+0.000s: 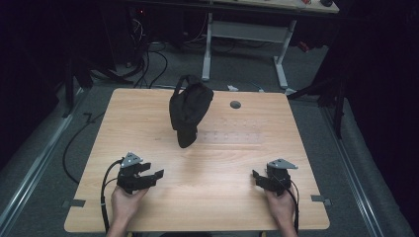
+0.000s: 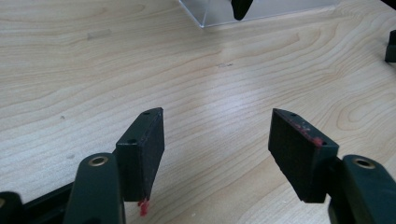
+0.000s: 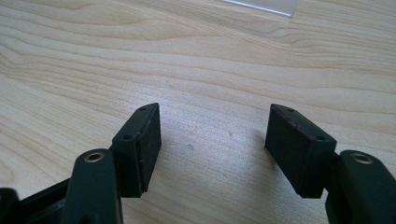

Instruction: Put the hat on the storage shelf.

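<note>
you're holding the left gripper [image 1: 154,174] low over the near-left part of the wooden table [image 1: 222,163], pointing it toward the middle. in the left gripper view its jaws are standing wide apart with bare wood grain between them, gripping nothing; one pad is showing red smears along its top edge, and a red fleck is hanging at the bottom of the other.

you're keeping the right gripper [image 1: 257,176] at the near-right part of the table, well apart from the left one. in the right gripper view its jaws are likewise standing wide apart, over bare tabletop, holding nothing.

the black bag [image 1: 189,109] is sitting upright toward the far centre of the table, on a clear plastic sheet [image 1: 232,136], its strap looping over the top. it's well apart from both grippers, nothing touching it. its lower tip [image 2: 241,8] and a corner of the sheet [image 2: 205,16] are showing at the top edge of the left gripper view.

a small grey round cap [image 1: 235,104] is sitting in the tabletop just right of the bag.
</note>
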A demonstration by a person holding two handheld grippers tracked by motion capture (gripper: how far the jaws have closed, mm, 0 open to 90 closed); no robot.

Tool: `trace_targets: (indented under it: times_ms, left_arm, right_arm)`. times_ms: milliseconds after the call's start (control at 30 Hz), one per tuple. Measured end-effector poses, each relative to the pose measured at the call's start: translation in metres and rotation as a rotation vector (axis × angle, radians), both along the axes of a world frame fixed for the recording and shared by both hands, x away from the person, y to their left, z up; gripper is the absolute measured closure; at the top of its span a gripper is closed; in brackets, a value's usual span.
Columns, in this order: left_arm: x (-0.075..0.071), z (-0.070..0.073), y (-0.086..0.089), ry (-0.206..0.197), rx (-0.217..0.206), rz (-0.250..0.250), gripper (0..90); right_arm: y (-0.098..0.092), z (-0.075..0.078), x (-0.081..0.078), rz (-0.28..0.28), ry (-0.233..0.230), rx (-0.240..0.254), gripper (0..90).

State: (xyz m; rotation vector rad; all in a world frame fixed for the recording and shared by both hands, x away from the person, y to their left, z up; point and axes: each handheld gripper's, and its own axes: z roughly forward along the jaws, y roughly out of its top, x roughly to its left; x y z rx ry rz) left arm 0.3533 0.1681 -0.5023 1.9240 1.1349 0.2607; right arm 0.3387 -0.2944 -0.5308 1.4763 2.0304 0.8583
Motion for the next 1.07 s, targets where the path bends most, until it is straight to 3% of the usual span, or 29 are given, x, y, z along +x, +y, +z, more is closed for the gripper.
trace_targets:
  times_ms: [267,500,700,833,1067]
  left_arm:
    - [0.0,-0.011,-0.003,0.008,0.031,0.007,35.8]
    - [0.0,-0.02,-0.007,-0.002,0.085,0.016,34.7]
    - [0.001,-0.029,-0.012,-0.023,0.149,0.029,33.4]
    - [-0.002,-0.034,-0.016,-0.073,0.207,0.035,32.1]
    - [-0.003,-0.034,-0.017,-0.068,0.21,0.046,28.4]
  right_arm:
    - [0.0,0.0,0.0,-0.001,0.001,0.002,36.1]
    - [0.0,0.0,0.0,-0.002,0.002,0.002,36.1]
    - [0.0,0.0,0.0,-0.001,0.002,0.002,36.1]
    - [0.0,0.0,0.0,-0.001,0.001,0.002,36.1]
    - [0.0,0.0,0.0,-0.001,0.001,0.002,36.1]
